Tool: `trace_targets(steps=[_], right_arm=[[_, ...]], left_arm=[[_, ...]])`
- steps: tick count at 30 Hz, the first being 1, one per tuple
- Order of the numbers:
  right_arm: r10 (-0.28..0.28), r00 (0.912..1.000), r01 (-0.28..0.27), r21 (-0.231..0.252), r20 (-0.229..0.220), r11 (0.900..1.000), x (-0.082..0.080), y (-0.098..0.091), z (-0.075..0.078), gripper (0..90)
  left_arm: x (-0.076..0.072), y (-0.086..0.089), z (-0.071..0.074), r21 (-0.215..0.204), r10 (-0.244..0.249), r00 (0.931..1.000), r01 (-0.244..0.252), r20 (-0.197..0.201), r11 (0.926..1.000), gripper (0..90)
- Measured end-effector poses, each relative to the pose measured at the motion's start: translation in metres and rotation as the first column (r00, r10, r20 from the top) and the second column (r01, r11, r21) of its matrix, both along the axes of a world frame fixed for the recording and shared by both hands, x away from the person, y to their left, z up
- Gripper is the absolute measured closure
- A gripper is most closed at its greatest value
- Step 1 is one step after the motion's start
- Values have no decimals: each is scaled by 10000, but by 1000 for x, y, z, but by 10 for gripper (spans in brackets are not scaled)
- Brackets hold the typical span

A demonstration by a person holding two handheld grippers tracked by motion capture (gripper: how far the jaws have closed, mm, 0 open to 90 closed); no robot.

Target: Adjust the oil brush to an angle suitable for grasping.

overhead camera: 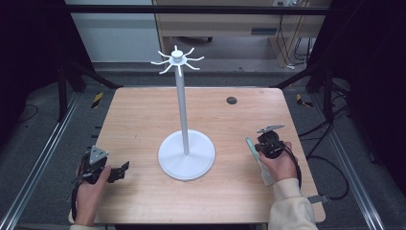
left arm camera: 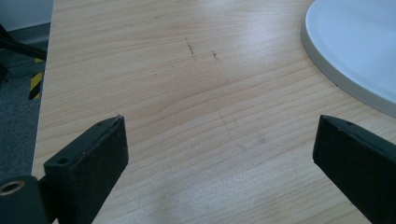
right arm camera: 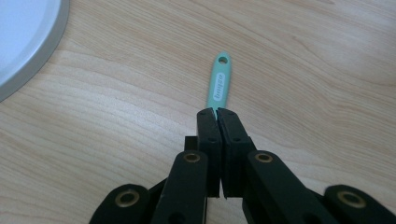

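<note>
Stand (overhead camera: 186, 153) mid-table, left of right tongs (right arm camera: 217, 112) — gripping green handle (right arm camera: 219, 84).

Mint-green flat handle (right arm camera: 220, 84), hole at far end, white lettering, raised above table right of white stand

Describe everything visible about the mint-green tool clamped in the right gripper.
The mint-green tool shows a slim, flat handle, plastic by its look, with a rounded end pierced by a small hanging hole and a white label whose text is too small to read. The right gripper is shut on it, so the handle sticks straight out past the jaw tips, above the wooden table. In the high view a pale part extends back beside the hand; what kind of tool it is cannot be told.
</note>
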State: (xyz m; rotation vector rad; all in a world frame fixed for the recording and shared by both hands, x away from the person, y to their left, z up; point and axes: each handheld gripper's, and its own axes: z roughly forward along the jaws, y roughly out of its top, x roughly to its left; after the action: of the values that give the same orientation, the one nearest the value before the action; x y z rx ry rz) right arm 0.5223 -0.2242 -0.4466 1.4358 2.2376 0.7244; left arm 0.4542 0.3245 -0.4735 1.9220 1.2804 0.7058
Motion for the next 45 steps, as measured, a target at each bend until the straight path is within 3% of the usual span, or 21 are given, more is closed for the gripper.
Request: trace_targets(steps=[7,14,21,29,39,45], right_arm=[[-168,9998,168,45,-58,9998,-8,-6,7,882],[-260,9986,261,10,-457,9997,-18,-13,8,825],[-389,9960,393,34,-805,9992,-18,-15,7,773],[-434,9951,430,-70,-890,9991,-17,-15,9,712],[-556,9898,533,-210,-1312,9984,-15,-12,5,606],[-591,9839,556,-258,-1688,9981,-11,-10,-1,569]], left_arm=[[0,-1,0,-24,-59,10000,60,78,10000,29],[-2,-4,0,181,-166,9998,165,48,9997,28],[-6,-10,1,519,-384,9992,378,104,9979,27],[-13,-15,5,839,-694,9970,663,344,9943,23],[-23,-17,5,1042,-892,9952,846,407,9910,22],[-26,-15,9,828,-791,9950,740,612,9938,22]])
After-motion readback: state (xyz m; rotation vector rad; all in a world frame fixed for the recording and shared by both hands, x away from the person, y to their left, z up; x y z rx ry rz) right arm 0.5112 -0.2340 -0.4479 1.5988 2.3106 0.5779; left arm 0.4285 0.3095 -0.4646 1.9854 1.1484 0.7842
